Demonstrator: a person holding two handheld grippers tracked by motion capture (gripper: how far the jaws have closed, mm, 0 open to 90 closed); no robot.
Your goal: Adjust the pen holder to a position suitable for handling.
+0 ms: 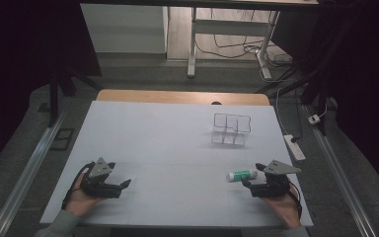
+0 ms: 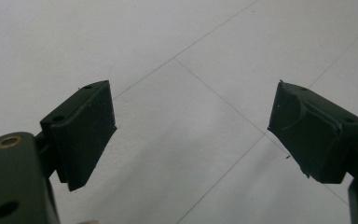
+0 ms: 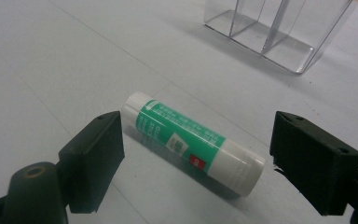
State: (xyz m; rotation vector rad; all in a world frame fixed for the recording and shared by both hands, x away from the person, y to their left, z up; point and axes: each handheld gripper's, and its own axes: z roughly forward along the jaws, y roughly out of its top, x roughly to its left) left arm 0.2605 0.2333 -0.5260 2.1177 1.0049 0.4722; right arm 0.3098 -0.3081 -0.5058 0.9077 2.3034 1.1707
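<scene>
A green-and-white glue stick (image 1: 242, 175) lies on its side on the white table (image 1: 177, 143) at the front right. My right gripper (image 1: 254, 176) sits just to its right, open, jaws wide apart. In the right gripper view the glue stick (image 3: 193, 142) lies just ahead of the gap between the jaws, untouched, with my right gripper (image 3: 196, 151) around nothing. A clear plastic organiser (image 1: 231, 129) with several compartments stands behind it, seen also as the organiser (image 3: 275, 32) at the top. My left gripper (image 1: 120, 183) rests at the front left, open, and in its own view the left gripper (image 2: 192, 123) has bare table between its jaws.
A wooden table edge (image 1: 182, 96) shows beyond the white surface. A power strip (image 1: 294, 146) and cables lie on the floor to the right, with metal rails (image 1: 27, 173) along both sides. A desk frame (image 1: 192, 44) stands farther back.
</scene>
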